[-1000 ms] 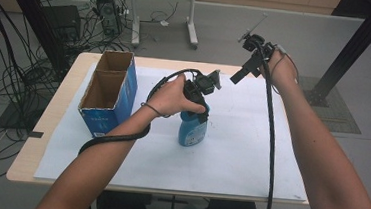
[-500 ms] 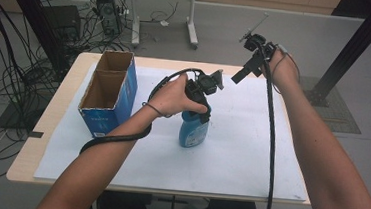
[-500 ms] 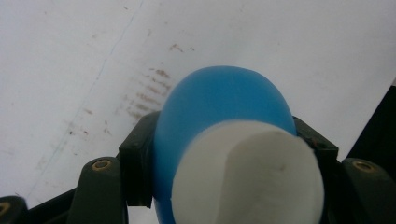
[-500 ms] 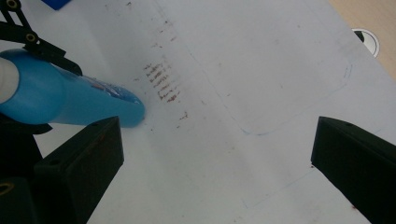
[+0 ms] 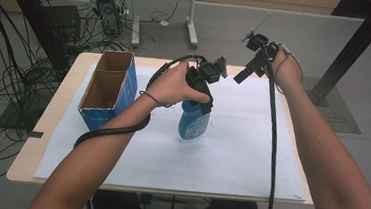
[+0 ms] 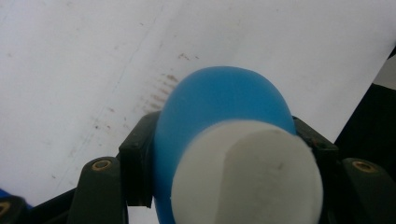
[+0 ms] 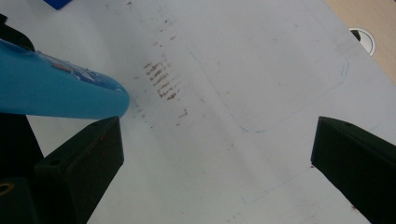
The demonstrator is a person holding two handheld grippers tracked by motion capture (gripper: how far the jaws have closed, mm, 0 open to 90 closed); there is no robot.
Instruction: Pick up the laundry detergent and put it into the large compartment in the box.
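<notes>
A blue bottle point(image 5: 193, 124) with a white cap point(image 6: 247, 172) hangs a little above the white sheet point(image 5: 241, 139) near the table's middle. My left gripper point(image 5: 199, 101) is shut on its upper part, pointing down. In the left gripper view the bottle point(image 6: 219, 107) sits between the two black jaws of the left gripper point(image 6: 224, 156), which press on both its sides. My right gripper point(image 5: 246, 71) is held high over the table's back right, open. In the right gripper view the right gripper point(image 7: 217, 154) has nothing between its jaws, and the bottle point(image 7: 60, 95) reaches in from the left.
A blue cardboard box point(image 5: 107, 88), open on top with two compartments, stands at the table's left. Brown smudges point(image 7: 161, 79) mark the sheet near the bottle. The wooden table edge point(image 5: 28, 167) borders the sheet. Cables and stands crowd the floor beyond.
My left hand has risen with the bottle in its gripper, lifting it slightly above the sheet. The right arm has stayed where it was.
</notes>
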